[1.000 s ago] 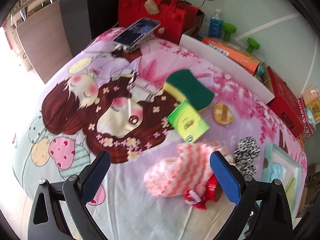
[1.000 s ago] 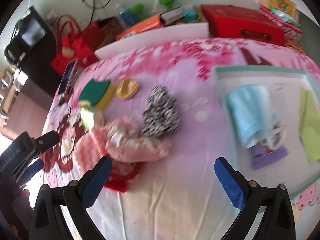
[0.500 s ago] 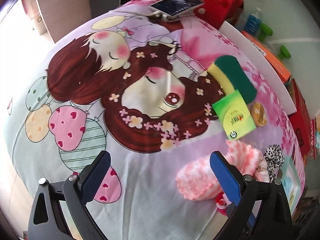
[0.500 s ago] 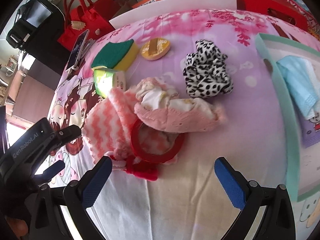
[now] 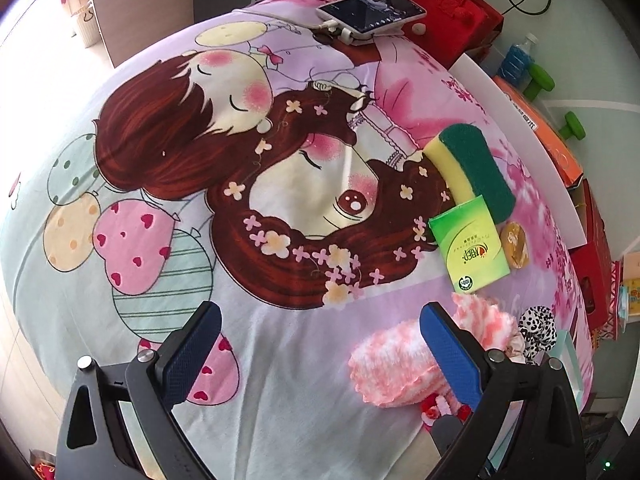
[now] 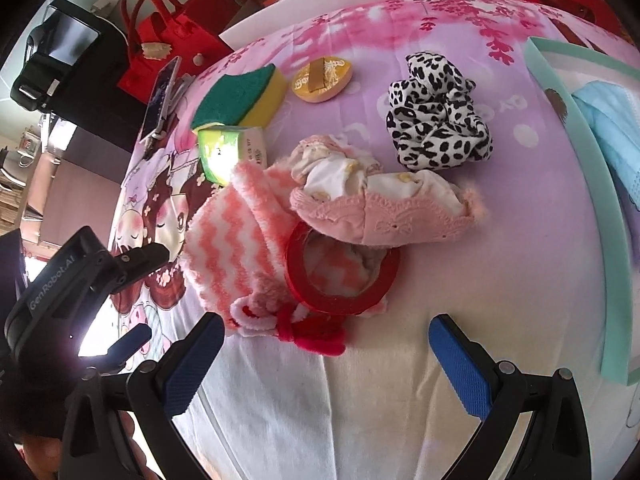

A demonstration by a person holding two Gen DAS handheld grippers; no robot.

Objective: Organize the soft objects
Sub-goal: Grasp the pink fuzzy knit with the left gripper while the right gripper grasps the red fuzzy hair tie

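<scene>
My right tool [image 6: 320, 360] hangs with its jaws wide apart and empty, just short of the tape roll [image 6: 342, 270] that lies on the striped sock [image 6: 228, 240]. A pink garment [image 6: 384, 208] overlaps the roll, with the leopard scrunchie [image 6: 436, 120] beyond. My left tool [image 5: 320, 356] is also spread apart over the bedsheet [image 5: 280, 380], the sock beside its right finger.

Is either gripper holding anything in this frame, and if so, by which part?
Nothing is held. The left gripper and right gripper are both open, with only the bedsheet between their fingers; the pink zigzag sock lies untouched on the sheet.
</scene>
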